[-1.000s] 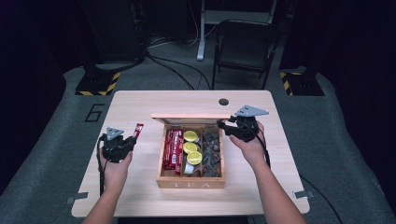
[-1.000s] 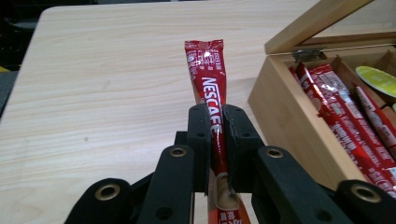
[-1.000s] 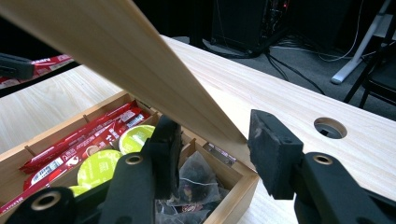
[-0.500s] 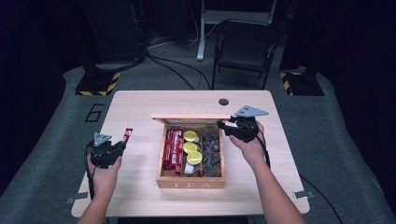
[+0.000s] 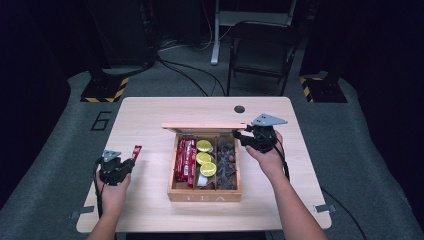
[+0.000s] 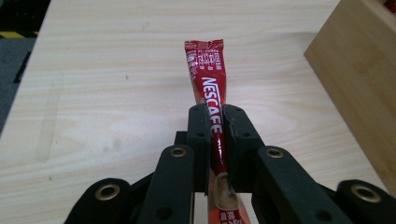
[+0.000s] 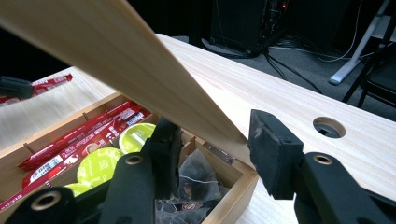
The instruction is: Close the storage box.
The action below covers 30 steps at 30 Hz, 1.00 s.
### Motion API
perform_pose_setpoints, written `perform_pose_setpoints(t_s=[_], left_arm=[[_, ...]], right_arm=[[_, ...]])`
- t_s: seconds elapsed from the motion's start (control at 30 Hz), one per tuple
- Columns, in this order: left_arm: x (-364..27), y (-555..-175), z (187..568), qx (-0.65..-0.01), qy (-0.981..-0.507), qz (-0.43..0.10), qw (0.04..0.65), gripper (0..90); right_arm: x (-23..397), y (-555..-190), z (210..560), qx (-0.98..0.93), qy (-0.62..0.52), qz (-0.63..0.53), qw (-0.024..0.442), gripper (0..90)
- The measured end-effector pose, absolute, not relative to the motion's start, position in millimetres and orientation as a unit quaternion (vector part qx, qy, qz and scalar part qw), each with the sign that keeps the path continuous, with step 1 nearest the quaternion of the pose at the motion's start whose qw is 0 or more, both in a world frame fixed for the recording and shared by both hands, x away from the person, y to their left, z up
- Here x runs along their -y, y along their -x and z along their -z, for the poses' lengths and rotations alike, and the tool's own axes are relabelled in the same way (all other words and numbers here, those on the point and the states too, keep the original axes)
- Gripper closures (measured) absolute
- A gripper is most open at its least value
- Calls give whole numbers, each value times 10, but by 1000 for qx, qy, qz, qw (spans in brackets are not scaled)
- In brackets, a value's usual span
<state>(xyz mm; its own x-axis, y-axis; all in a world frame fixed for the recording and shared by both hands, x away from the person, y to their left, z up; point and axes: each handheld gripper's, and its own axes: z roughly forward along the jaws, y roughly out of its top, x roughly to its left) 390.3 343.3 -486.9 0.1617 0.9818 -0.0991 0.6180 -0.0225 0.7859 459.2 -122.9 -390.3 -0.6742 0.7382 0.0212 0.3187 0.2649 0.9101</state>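
Two grippers are working: my left gripper (image 6: 215, 140) is clamping a red coffee stick (image 6: 208, 79) above the tabletop (image 5: 150, 120), left of the wooden box (image 5: 204, 192) — my right gripper (image 7: 212, 154) is straddling the lid (image 7: 116, 60), jaws half open.

My left tongs (image 5: 126, 164), clamped on the red Nescafé stick (image 5: 135, 151), now sit lower and nearer me, out toward the counter's (image 5: 150, 210) left edge and well apart from the wooden box (image 5: 205, 192) they were beside.
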Motion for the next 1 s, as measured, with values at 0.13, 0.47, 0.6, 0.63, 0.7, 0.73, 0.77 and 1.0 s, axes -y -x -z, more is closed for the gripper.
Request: perform_pose_setpoints(t_s=[0.13, 0.47, 0.6, 0.63, 0.7, 0.73, 0.77, 1.0], left_arm=[[-3446, -3913, 4917, -600, -673, -247, 355, 816], [-3471, -3931, 5010, -606, -674, -240, 347, 816], [-3491, -3934, 5045, -613, -673, -236, 340, 815], [-3493, -3938, 5056, -614, -673, -237, 339, 815], [-3486, -3946, 5088, -612, -681, -232, 327, 816], [-3481, -3948, 5095, -612, -682, -232, 327, 816], [-3471, -3951, 5106, -614, -683, -230, 324, 816], [-3460, -3970, 5166, -614, -692, -220, 311, 805]], right_arm=[[1230, -4590, 3903, -768, -344, -498, 210, 543], [1227, -4581, 3910, -767, -344, -499, 211, 542], [1227, -4583, 3911, -767, -344, -499, 212, 542], [1228, -4582, 3911, -767, -343, -499, 212, 542], [1228, -4582, 3911, -767, -343, -499, 212, 542], [1228, -4582, 3911, -767, -344, -499, 212, 542], [1228, -4581, 3911, -767, -343, -499, 212, 542], [1229, -4579, 3912, -768, -343, -498, 211, 541]])
